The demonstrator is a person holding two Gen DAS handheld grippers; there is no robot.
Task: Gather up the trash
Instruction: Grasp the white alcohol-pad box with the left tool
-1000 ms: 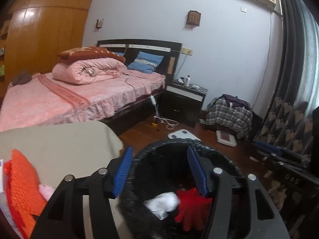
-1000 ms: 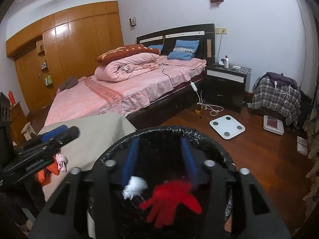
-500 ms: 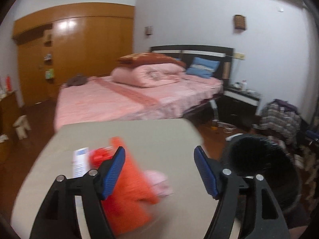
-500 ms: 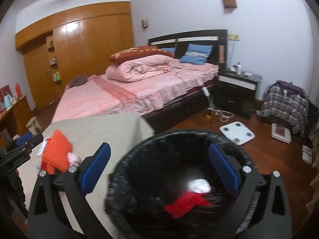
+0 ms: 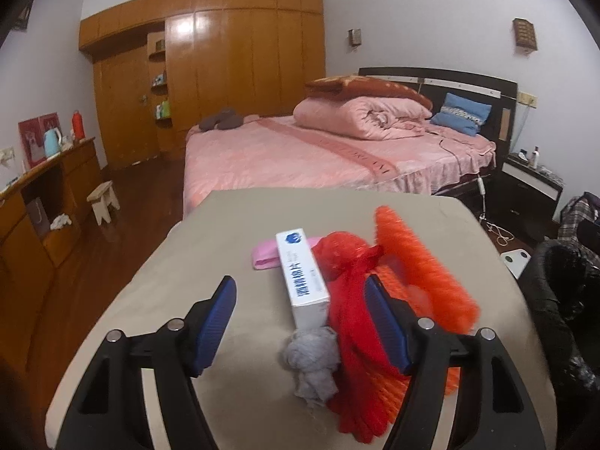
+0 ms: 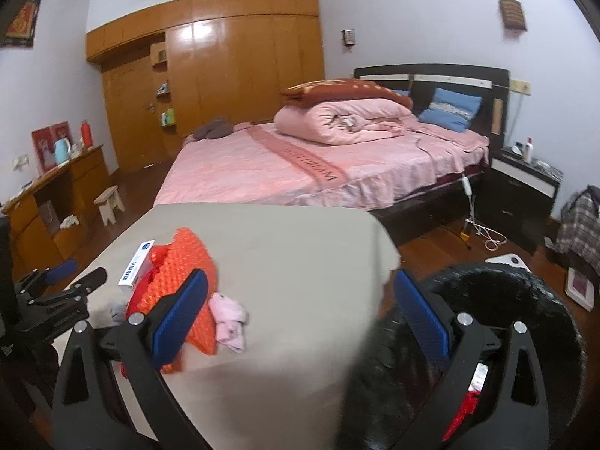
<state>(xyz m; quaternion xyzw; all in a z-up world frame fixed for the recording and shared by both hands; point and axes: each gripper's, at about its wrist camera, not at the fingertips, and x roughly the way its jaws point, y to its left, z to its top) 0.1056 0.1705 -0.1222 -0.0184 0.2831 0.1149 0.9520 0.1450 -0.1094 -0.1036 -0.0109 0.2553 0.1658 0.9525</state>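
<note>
A beige-covered table (image 5: 225, 232) carries a white box (image 5: 302, 275), a pink cloth (image 5: 264, 255), a red mesh bag (image 5: 345, 281), orange bubble wrap (image 5: 420, 262) and a grey crumpled wad (image 5: 311, 360). My left gripper (image 5: 303, 322) hangs open just above them; the box's near end and the grey wad show between its fingers, untouched. My right gripper (image 6: 300, 317) is open wide over the table's right part, with nothing between its fingers. Its view shows the bubble wrap (image 6: 187, 262), the pink cloth (image 6: 228, 318), the left gripper (image 6: 80, 272) and the black bin (image 6: 525, 300) holding something red.
The bin (image 5: 555, 300) stands off the table's right edge. Beyond the table are a pink bed (image 5: 318, 157), a wooden wardrobe (image 5: 225, 56), a sideboard (image 5: 45, 187) at left, a small stool (image 5: 103, 202) and a nightstand (image 6: 521, 195).
Both grippers swung left, away from the bin toward the table. Both sets of jaws stand wider than a second ago. The red and white pieces stayed in the bin.
</note>
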